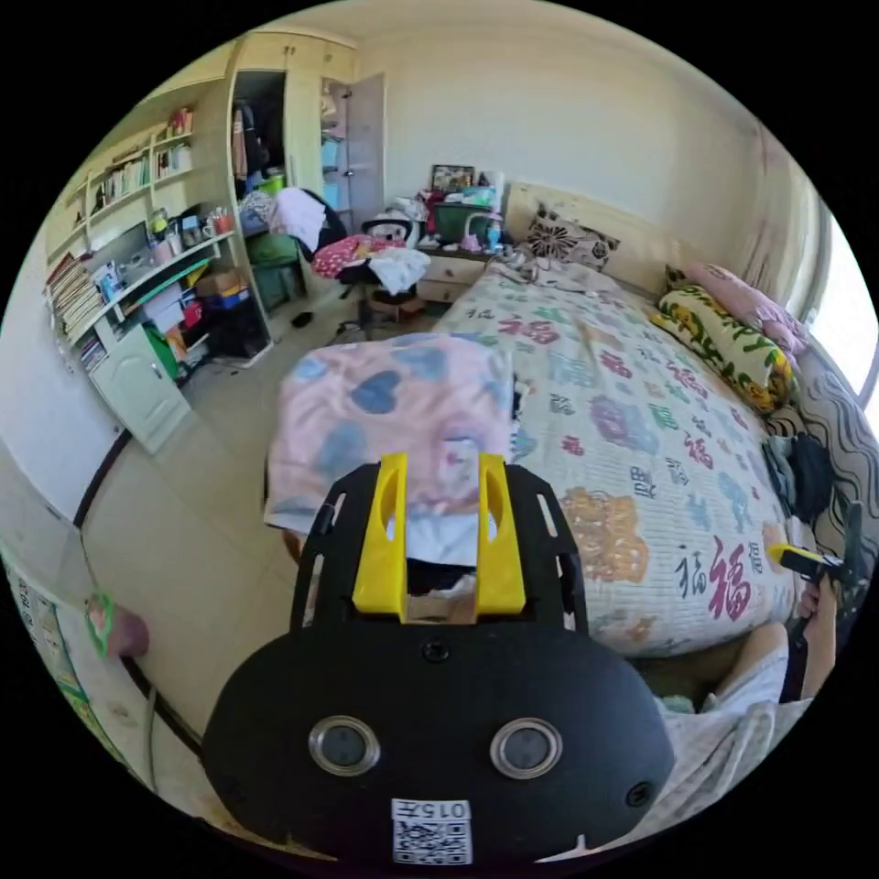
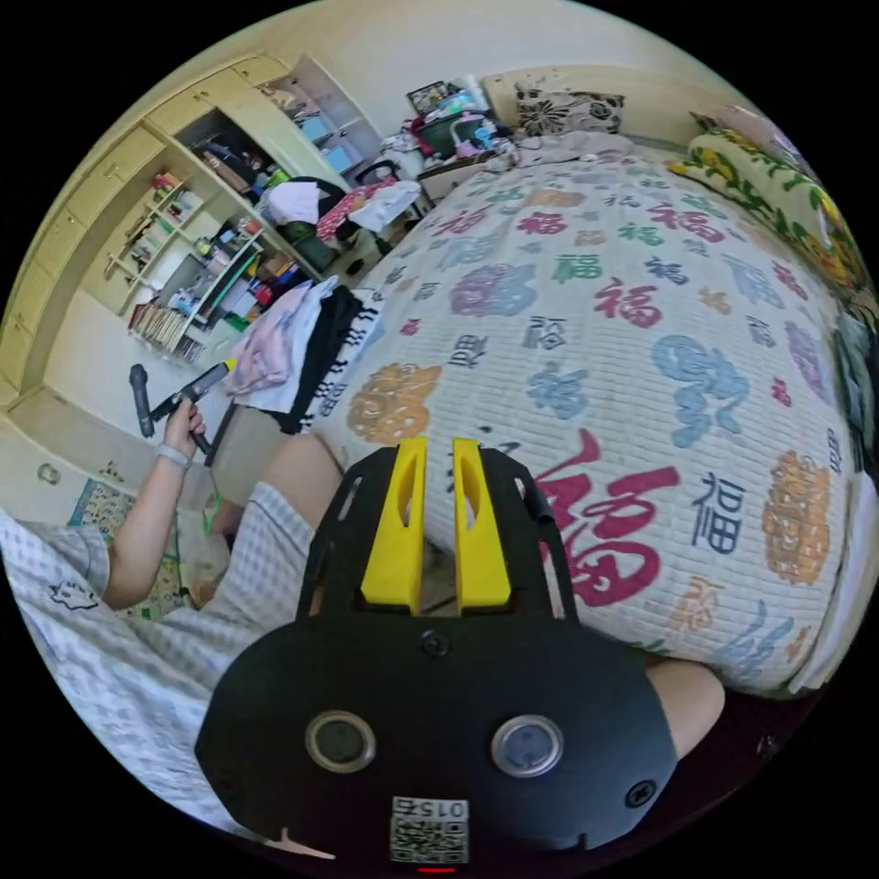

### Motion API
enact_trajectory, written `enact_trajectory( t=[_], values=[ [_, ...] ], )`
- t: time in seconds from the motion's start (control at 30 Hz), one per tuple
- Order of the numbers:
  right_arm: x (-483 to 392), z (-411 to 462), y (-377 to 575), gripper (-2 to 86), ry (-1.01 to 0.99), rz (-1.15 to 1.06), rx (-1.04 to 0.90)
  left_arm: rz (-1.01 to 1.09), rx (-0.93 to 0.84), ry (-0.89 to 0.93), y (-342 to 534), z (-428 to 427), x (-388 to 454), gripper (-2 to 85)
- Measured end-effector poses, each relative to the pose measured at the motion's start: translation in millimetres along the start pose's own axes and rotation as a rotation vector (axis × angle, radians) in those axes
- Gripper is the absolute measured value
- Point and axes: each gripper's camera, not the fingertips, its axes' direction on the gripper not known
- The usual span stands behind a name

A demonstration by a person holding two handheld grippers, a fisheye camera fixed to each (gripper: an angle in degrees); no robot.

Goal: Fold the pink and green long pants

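Left hand-held gripper (image 1: 440, 536): yellow jaws apart, nothing between them, hovering just short of a clothes pile. The pink pants (image 1: 394, 417), patterned with blue-green hearts, lie folded atop that pile directly ahead of the jaws, at the bed (image 1: 641, 430) edge; white and black cloth beneath.

Right hand-held gripper (image 2: 436, 526): jaws close together with a narrow gap, gripping nothing, over the patterned quilt (image 2: 641, 366). Far off to its left, the pile with the pink pants (image 2: 267, 350); a hand (image 2: 183, 419) holds the left hand-held gripper (image 2: 222, 369) beside it.
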Motion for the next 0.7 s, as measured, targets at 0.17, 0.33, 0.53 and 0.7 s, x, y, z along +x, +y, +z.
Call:
enact_trajectory(
  t=[0.17, 0.33, 0.53, 0.7],
  values=[
    [-31, 20, -5, 5.0, -0.056, -0.014, -0.029, 0.038, -0.181, 0.067, -5, 24, -23, 10.4],
    [-52, 23, -1, 5.1, -0.117, -0.038, -0.028, 0.055, -0.126, 0.141, -10, -20, -32, 2.4],
    [-92, 29, -18, 9.9, -0.318, -0.207, 0.033, 0.160, 0.252, 0.669, -48, -166, -29, -0.2],
    [-143, 1, -42, 12.3, -0.437, -0.352, 0.161, 0.336, 0.409, 1.094, -91, -258, 26, -0.5]
  ],
)
